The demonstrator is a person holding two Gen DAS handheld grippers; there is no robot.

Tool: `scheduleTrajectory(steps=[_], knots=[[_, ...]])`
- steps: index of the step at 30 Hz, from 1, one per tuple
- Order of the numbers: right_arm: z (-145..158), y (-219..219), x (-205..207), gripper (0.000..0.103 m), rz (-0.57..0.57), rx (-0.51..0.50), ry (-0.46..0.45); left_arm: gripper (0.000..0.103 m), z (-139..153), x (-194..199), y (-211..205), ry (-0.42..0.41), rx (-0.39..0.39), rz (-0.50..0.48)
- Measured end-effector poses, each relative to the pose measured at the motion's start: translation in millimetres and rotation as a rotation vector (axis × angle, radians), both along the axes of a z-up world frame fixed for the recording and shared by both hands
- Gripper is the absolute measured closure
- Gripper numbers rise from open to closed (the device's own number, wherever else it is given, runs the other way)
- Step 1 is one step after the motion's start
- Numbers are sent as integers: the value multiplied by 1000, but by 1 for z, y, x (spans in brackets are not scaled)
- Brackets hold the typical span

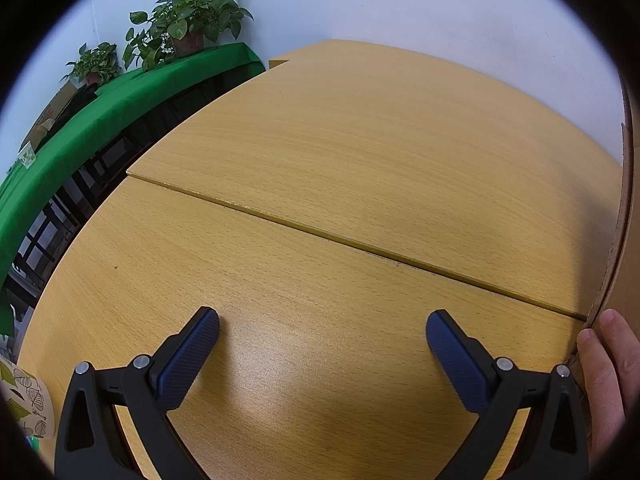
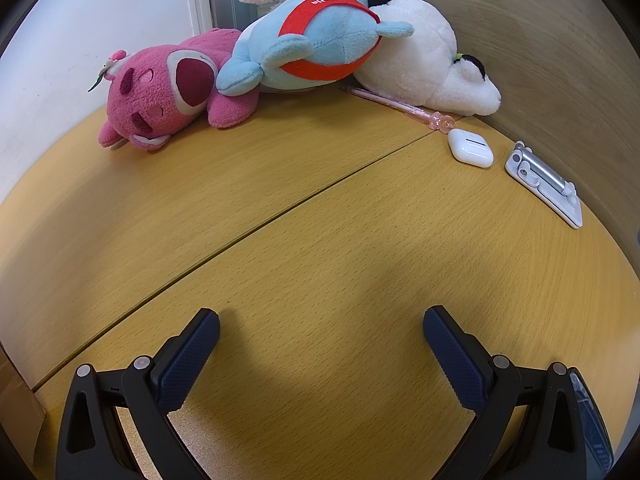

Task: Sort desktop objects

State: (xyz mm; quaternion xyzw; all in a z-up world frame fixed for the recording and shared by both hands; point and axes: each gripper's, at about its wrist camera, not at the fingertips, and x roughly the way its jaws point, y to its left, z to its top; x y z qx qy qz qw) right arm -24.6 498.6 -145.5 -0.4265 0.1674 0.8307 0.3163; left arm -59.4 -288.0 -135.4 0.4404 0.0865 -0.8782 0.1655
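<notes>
In the right wrist view, plush toys lie at the back of the wooden desk (image 2: pixel 320 216): a pink bear (image 2: pixel 160 92), a light blue toy with a red band (image 2: pixel 316 44) and a white plush (image 2: pixel 424 56). A pink pen (image 2: pixel 396 106), a white earbud case (image 2: pixel 470 148) and a folded silver-white stand (image 2: pixel 544 182) lie at the right. My right gripper (image 2: pixel 320 336) is open and empty above bare desk, well short of them. My left gripper (image 1: pixel 322 336) is open and empty above bare desk (image 1: pixel 340 160).
In the left wrist view a cardboard box (image 1: pixel 624 240) stands at the right edge with a hand (image 1: pixel 608 364) on it. A leaf-print paper cup (image 1: pixel 24 400) shows at lower left. A green-covered shelf (image 1: pixel 120 96) with potted plants (image 1: pixel 188 20) stands beyond the desk's left edge.
</notes>
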Motion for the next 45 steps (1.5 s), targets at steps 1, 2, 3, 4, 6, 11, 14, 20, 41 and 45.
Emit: scheduleTrajectory(steps=[1,2,3,4,6,11,14,20,41,45], knots=[[0,0,0,0,0,0,0,0,0,0,0,0,0,0],[0,0,0,0,0,0,0,0,0,0,0,0,0,0],[0,0,0,0,0,0,0,0,0,0,0,0,0,0],[0,0,0,0,0,0,0,0,0,1,0,0,0,0],[0,0,0,0,0,0,0,0,0,0,0,0,0,0],[0,-2,-1,0,0,0,0,0,0,0,0,0,0,0],[1,-2,-1,0,0,0,0,0,0,0,0,0,0,1],[1,-2,-1,0,0,0,0,0,0,-1,0,0,0,1],[3,-2,-2,0,0,0,-2,0,-1,-2,0,-1,1,1],[2,-2,-2,0,0,0,-2,0,-1,-2,0,-1,1,2]])
